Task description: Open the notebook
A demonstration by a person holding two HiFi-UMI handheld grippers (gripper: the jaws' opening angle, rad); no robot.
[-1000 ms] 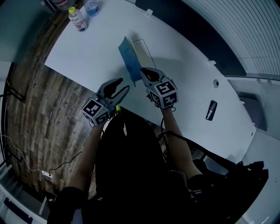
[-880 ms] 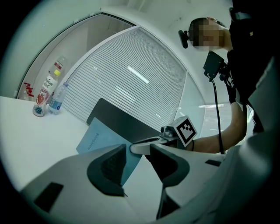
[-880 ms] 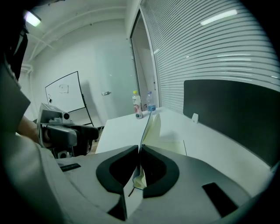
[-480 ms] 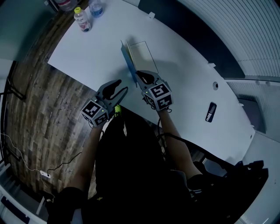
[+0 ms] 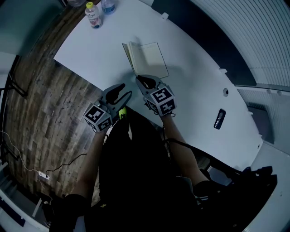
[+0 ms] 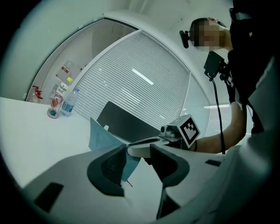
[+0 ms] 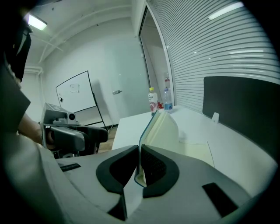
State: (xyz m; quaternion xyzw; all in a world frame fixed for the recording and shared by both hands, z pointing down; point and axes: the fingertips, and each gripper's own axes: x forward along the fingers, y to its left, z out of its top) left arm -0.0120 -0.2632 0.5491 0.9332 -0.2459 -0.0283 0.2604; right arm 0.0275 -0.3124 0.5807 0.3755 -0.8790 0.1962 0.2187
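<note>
The notebook (image 5: 152, 56) lies on the white table (image 5: 195, 95), close to the table's near edge. The wood floor (image 5: 36, 99) shows past that edge, to the notebook's left. Bare tabletop runs left of the notebook, beyond it, and far out to its right. The only crowded side is the near one, where both grippers come in.

The right gripper (image 5: 142, 80) reaches the notebook's near corner. Its fingers (image 7: 155, 164) are pressed together on the thin blue cover (image 7: 148, 124), pinching its edge. The cover stands about upright at the notebook's left side. A few cream pages fan out just beside it, and the rest lie flat to the right.

The left gripper (image 5: 118, 87) hangs just left of the right one, at the table's near edge and short of the notebook. Its fingers (image 6: 109, 168) are spread and grip nothing; through the gap only the cover and the right gripper show, farther off.

Two bottles (image 5: 94, 9) stand well apart from the notebook, at the table's far left corner. A flat dark device (image 5: 219, 118) lies well to the notebook's right. A dark panel (image 7: 245, 105) runs along the table's far edge behind the notebook.
</note>
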